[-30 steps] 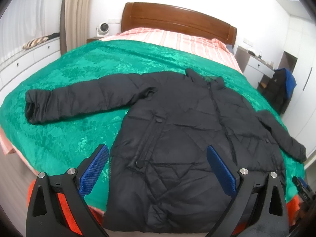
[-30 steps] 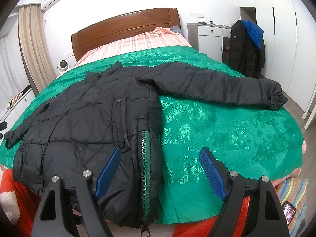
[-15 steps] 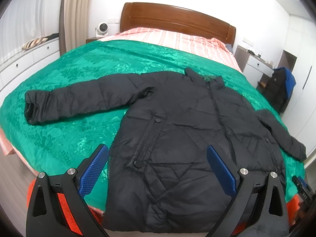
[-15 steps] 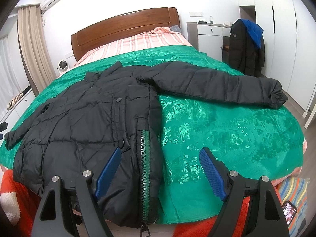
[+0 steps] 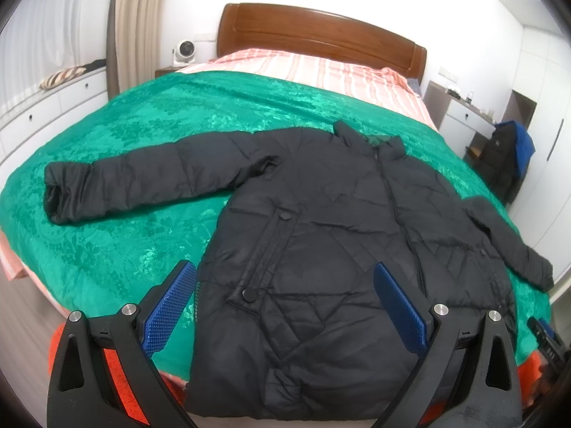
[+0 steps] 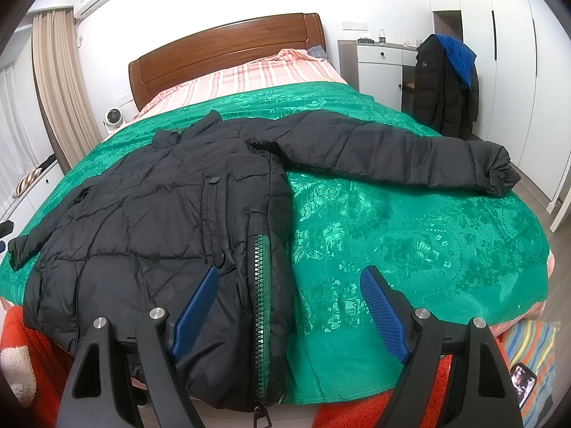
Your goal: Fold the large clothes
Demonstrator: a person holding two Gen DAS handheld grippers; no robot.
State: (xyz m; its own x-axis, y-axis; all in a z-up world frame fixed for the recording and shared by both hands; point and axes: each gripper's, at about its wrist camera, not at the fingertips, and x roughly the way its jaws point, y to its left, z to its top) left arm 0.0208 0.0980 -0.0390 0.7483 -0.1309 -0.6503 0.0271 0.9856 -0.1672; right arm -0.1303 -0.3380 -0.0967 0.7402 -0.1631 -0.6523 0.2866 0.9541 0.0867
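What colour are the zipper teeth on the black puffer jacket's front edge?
Green zipper teeth on the black puffer jacket; right wrist view.

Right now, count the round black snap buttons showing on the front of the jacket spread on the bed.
2 are clear: an upper snap mid-chest and a lower snap near the hem, both along the placket of the black jacket. Smaller ones near the far edge may be hidden or too small to tell.

The black jacket (image 5: 321, 249) is quilted puffy cloth with a soft, slightly slick sheen, and its green zipper (image 6: 262, 285) has chunky plastic-looking teeth. The green bedspread (image 6: 410, 249) under it is shiny patterned satin-type fabric. The headboard (image 5: 321, 41) at upper centre is glossy varnished wood. The gripper pads (image 5: 167, 308) are blue, with a knobbly texture, on matt black plastic arms.
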